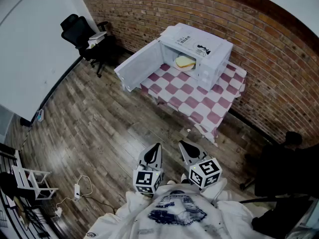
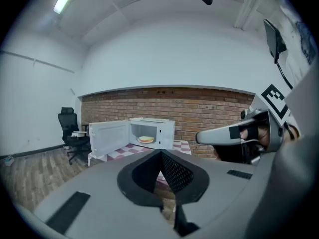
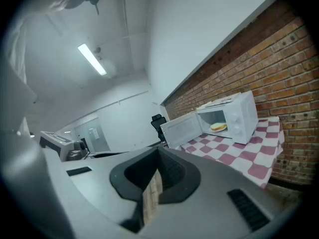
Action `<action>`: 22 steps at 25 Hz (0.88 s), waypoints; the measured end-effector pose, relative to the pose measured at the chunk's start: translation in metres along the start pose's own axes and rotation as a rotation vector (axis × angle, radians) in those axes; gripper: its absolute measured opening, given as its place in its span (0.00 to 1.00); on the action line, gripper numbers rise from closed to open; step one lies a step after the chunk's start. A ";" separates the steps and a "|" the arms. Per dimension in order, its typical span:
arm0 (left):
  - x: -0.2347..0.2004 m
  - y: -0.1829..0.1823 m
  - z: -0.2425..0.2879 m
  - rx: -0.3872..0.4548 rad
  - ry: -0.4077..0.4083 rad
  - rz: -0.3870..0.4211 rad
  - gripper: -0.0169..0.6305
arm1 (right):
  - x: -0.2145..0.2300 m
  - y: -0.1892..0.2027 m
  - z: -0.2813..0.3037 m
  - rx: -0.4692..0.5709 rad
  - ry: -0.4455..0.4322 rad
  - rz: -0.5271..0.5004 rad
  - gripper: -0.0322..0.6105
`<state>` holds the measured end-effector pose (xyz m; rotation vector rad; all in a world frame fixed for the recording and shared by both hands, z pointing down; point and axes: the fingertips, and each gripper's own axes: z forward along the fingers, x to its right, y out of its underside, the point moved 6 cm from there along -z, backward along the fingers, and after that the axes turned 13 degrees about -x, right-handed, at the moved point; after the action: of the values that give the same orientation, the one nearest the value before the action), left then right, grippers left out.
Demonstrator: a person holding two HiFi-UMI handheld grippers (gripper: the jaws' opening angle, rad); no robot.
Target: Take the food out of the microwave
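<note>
While the microwave (image 1: 204, 49) stands open, left gripper (image 1: 156, 146) and right gripper (image 1: 183, 144) point forward, closed.

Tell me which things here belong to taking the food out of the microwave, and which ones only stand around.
For the job:
- microwave
- door, already open
- food, inside
- left gripper and right gripper, both shut, empty

Just around:
- office chair
- checked cloth
- white rack
- power strip
</note>
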<state>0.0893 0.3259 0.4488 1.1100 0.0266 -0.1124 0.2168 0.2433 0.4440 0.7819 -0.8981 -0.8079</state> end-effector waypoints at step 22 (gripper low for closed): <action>0.028 0.022 -0.010 -0.028 -0.043 -0.050 0.04 | 0.008 0.014 -0.018 -0.027 -0.067 0.008 0.07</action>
<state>0.1198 0.3422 0.4615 1.0793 0.0174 -0.1799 0.2398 0.2477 0.4515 0.7312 -0.9477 -0.8420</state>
